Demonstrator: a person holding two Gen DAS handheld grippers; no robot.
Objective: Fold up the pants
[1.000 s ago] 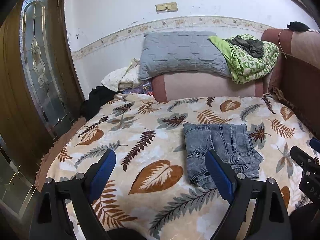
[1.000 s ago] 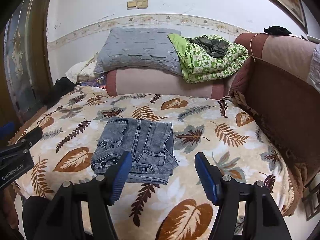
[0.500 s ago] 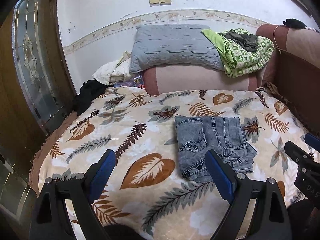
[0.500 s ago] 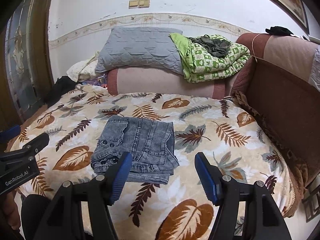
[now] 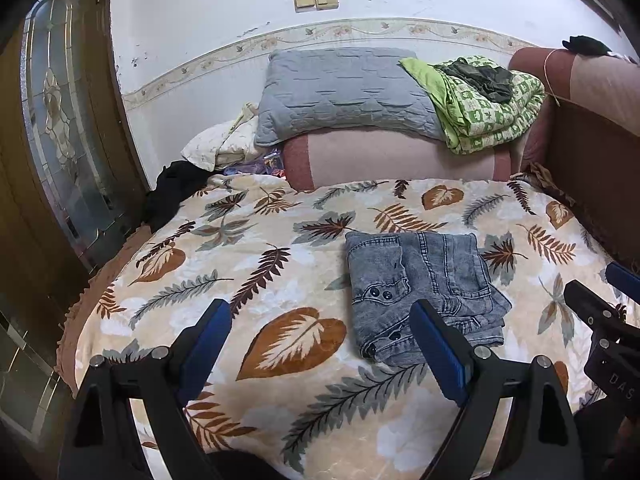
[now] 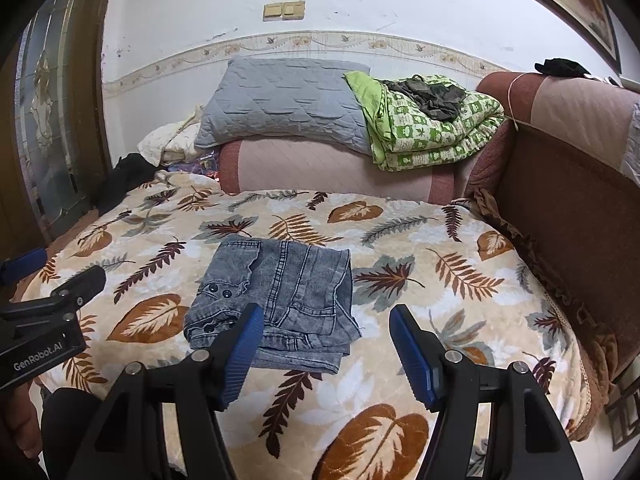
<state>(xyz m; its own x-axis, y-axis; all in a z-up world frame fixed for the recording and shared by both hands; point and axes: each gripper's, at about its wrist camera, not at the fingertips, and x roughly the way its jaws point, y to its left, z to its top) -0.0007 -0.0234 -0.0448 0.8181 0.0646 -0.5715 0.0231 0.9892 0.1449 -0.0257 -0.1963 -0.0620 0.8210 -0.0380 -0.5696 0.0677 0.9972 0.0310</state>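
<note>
Grey denim pants (image 5: 420,284) (image 6: 276,292) lie folded into a compact rectangle on the leaf-patterned blanket (image 5: 248,280) (image 6: 440,280), waistband buttons toward me. My left gripper (image 5: 320,332) hovers open near the blanket's front edge, left of the pants, nothing between its blue pads. Its right finger overlaps the pants' near corner in the left wrist view. My right gripper (image 6: 326,338) is open too, held just in front of the pants' near right corner, holding nothing. Each gripper shows at the other view's side edge.
A grey pillow (image 5: 344,92) and a folded green quilt (image 5: 488,108) rest on the pink sofa arm (image 5: 392,156) at the back. The brown sofa back (image 6: 568,208) runs along the right. A wooden glass door (image 5: 60,128) stands left, with dark clothing (image 5: 172,192) beside it.
The left wrist view has tipped slightly, so the pants sit a little lower and more central. The pants, the right gripper and both sets of jaws are unchanged.
</note>
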